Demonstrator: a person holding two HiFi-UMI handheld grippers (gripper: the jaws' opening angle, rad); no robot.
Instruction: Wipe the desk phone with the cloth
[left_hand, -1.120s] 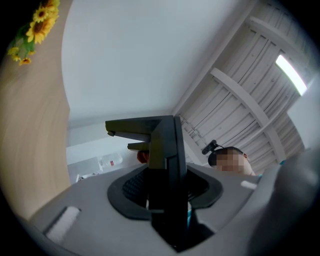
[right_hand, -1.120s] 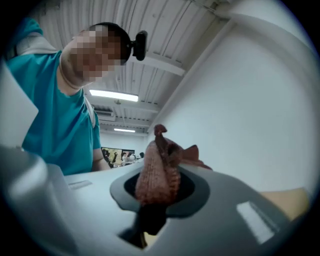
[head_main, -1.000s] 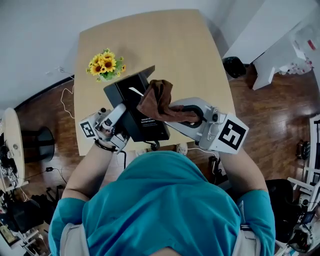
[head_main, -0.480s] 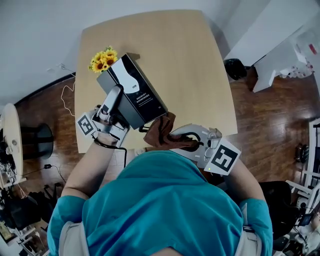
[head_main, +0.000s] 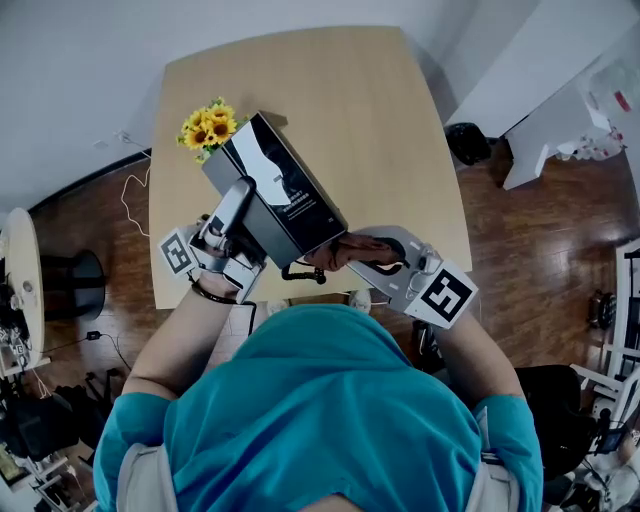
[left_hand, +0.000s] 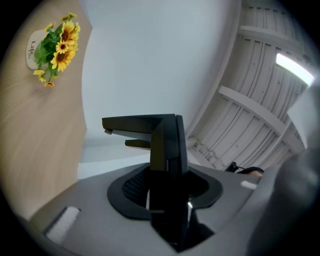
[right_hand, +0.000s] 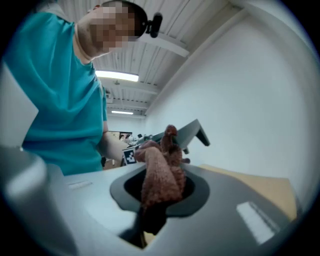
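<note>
Black desk phone (head_main: 285, 190), a flat rectangular slab, is held up off the pale wooden bench (head_main: 380, 120) and tilted steeply, probably so that its underside and lower edge can be reached for wiping. The left gripper (head_main: 243, 192) carries it, fingers (head_main: 232, 205) partway closed and clamped on the phone's body. The right gripper (head_main: 350, 252) has its fingers (head_main: 388, 240) pinched on a bunched brown terry cloth (head_main: 333, 252) at the phone's lower corner; whether cloth and phone touch is unclear.

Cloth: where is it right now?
Head view, mid-frame: the cloth is clamped in the right gripper, at the lower corner of the lifted desk phone.
</note>
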